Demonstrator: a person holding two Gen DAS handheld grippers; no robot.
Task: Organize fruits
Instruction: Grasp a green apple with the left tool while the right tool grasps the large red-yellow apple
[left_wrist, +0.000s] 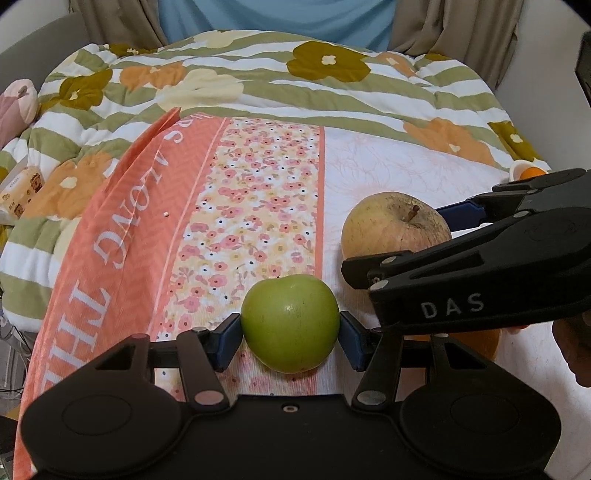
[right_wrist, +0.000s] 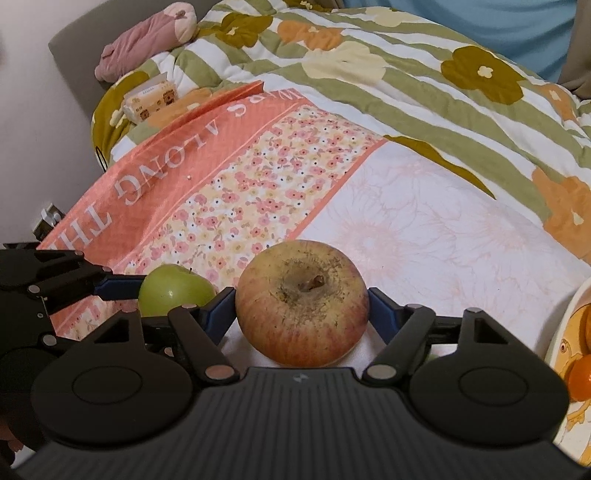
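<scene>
**Fruits gripped, one in each gripper**

Fruits are what we are sorting, and two of them sit between our fingers on the flowered pink-and-white bedsheet (left_wrist: 388, 166). The small round green apple (left_wrist: 290, 323) lies between the blue pads of our left gripper (left_wrist: 290, 332), and both pads press on its sides, so we judge it gripped. The larger yellow-red russeted apple (right_wrist: 301, 302), stem up, fills our right gripper (right_wrist: 301, 314); its blue pads meet the skin on both sides, so we read this as a grip too, though the contact on the right pad is only just made. Both apples rest on the sheet, near one another, not yet lifted.

We judge this the pick-up step. The next move calls for a steady lift of both hands and a carry toward the cream plate with a cartoon print (right_wrist: 569, 332) at the right edge, which already holds glossy orange fruits (right_wrist: 581, 369). The big apple is wide and heavy for its grip and could slip if the hold is loose.

The plate is cut off by the frame, so we cannot count its fruit or judge the free room. The undersides of both apples are hidden. An orange shape behind the right gripper in the left view is mostly covered and hard to name. Beyond lie the green-striped flowered quilt (left_wrist: 332, 96) and a pink plush toy (right_wrist: 147, 37).
</scene>
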